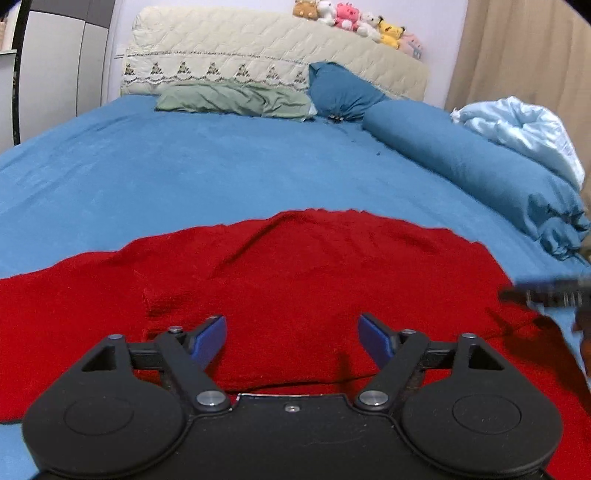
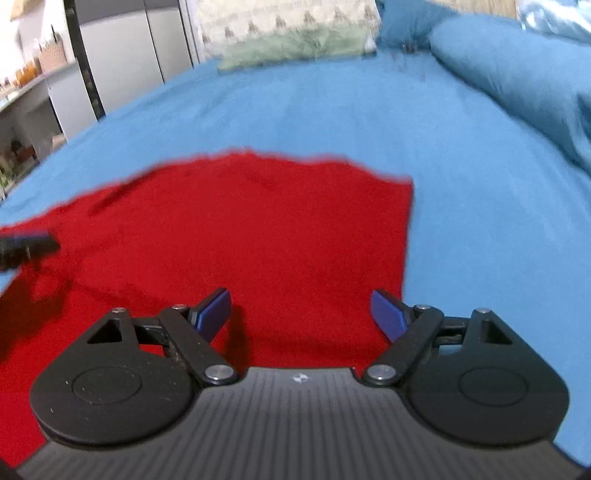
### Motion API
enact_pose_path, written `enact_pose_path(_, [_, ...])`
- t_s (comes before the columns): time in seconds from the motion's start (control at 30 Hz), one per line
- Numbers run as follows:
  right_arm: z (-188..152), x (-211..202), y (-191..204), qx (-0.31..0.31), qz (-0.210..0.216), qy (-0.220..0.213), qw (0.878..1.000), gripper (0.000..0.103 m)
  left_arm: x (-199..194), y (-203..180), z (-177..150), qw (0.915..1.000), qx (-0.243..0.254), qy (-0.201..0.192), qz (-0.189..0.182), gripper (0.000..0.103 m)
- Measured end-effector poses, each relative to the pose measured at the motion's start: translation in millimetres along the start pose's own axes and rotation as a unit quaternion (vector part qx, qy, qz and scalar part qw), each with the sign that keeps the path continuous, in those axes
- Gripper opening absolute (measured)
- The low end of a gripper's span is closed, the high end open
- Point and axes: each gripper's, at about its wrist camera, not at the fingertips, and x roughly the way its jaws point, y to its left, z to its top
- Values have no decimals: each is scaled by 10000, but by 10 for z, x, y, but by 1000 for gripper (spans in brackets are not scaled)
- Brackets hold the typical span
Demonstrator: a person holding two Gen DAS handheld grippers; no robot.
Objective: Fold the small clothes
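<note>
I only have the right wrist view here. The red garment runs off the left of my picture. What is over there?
Observer: In the left wrist view the red garment spreads wide to the left across the blue sheet, with a raised crease running through it.
Operator: Is the left gripper holding it?
Observer: No. The left gripper is open above the cloth.
Operator: Anything on the headboard?
Observer: A row of plush toys along its top.

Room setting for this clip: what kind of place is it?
Most likely a home bedroom: a red knit garment lies on a blue-sheeted bed with a quilted cream headboard, a green pillow and stuffed toys.
</note>
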Motion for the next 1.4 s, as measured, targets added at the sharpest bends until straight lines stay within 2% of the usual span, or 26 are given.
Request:
enact_pose_path(0.1, [264,269,44,-1,-91,-94,9999,100,154,64,-6,9990,-315,310,7,83])
enact_pose_path(0.17, [412,567,18,88,-319,162,9993,100,162,139,-22,9982,-531,272,-62,83])
enact_pose_path(0.27, [536,875,-158,332,-673,389,9964,102,164,157,-15,9977,-599,296,-68,83])
enact_pose_path(0.37, [614,909,-286,666,-603,362,9953,102,109,111,35,9978,-582,308,42,83])
enact_pose_path(0.47, [654,756,-185,551,-702,351,9954,101,-129,90,139,9972,-638,225,314,83])
enact_pose_path(0.53, [651,503,-9,408,-629,128,9971,101,-386,106,268,9947,-807,226,594,83])
enact_pose_path(0.6, [667,257,228,260,-684,107,9973,101,-684,162,384,9924,-903,79,835,85])
enact_pose_path(0.67, [668,36,436,216,-405,134,9989,102,-993,274,481,9877,-938,-112,1245,101])
enact_pose_path(0.7, [668,-67,552,171,-265,98,9995,103,-1112,350,508,9843,-971,-174,1462,103])
enact_pose_path(0.8, [715,-223,927,-94,-38,62,9999,103,-1438,713,518,9716,-1223,-389,1988,103])
enact_pose_path(0.93, [754,-202,1477,-324,389,240,9984,103,-1724,1364,314,9479,-1981,-551,2433,103])
enact_pose_path(1.07, [725,-130,1955,-459,695,258,9962,103,-1918,2001,8,9131,-2780,-514,2936,103])
enact_pose_path(1.13, [690,-71,2122,-414,864,324,9949,103,-1984,2363,-223,8931,-3352,-483,2961,102])
enact_pose_path(1.2, [664,-2,2295,-423,1004,381,9933,103,-2033,2681,-458,8712,-3914,-418,2934,94])
enact_pose_path(1.27, [664,75,2432,-531,1032,387,9925,103,-2064,2899,-620,8541,-4257,-346,2969,81])
enact_pose_path(1.33, [622,110,2554,-604,1080,424,9914,103,-2079,3061,-700,8456,-4457,-382,2914,78])
enact_pose_path(1.4, [615,148,2634,-639,1118,467,9906,103,-2050,3176,-711,8455,-4522,-467,2801,76])
